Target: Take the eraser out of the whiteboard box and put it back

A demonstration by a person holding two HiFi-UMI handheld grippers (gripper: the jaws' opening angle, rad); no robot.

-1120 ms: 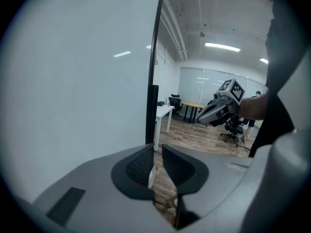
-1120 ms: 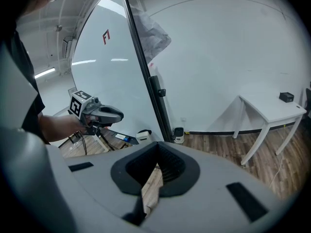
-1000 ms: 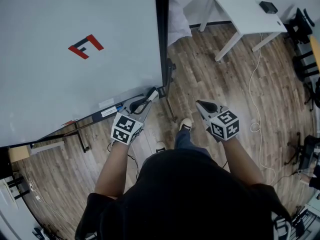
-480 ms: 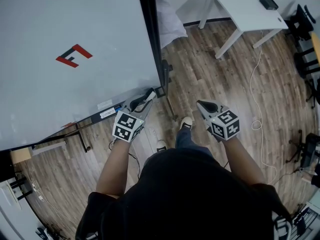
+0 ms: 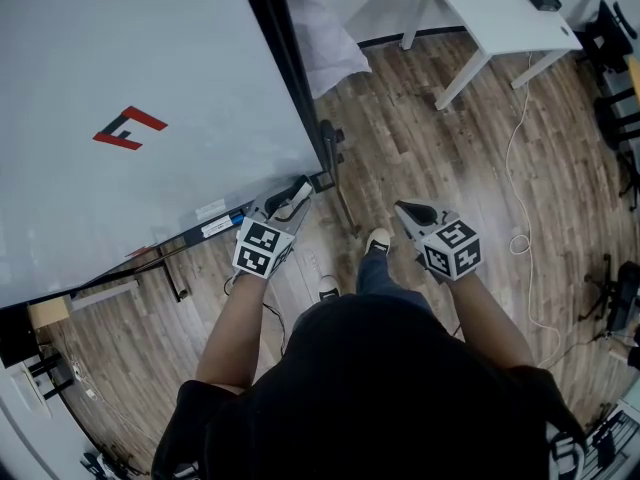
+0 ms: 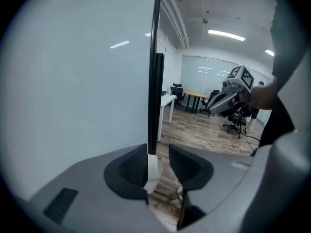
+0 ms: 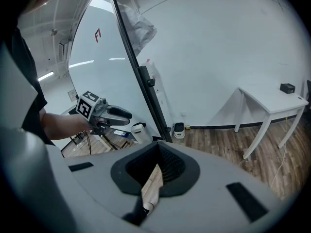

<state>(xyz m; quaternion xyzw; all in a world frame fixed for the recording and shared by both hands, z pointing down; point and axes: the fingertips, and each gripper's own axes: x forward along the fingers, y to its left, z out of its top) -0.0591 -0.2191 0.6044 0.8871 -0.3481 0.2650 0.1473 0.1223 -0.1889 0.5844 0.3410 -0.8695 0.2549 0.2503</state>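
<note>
Whiteboard [image 5: 150,58] is standing on wood floor, its whiteboard box [image 7: 139,131] sitting at the lower corner. Left claw [image 5: 299,189] is hovering there, its jaws having just been opening and now spread. It is apparently releasing the white eraser [image 6: 153,171] between them. Right claw [image 5: 404,209], pressed together on nothing, is idling apart.

The left gripper [image 5: 297,191] points down, its jaws have just been opening — a white piece [image 6: 152,171] stands between them; the right gripper [image 5: 407,209] has its jaws together, empty.
</note>
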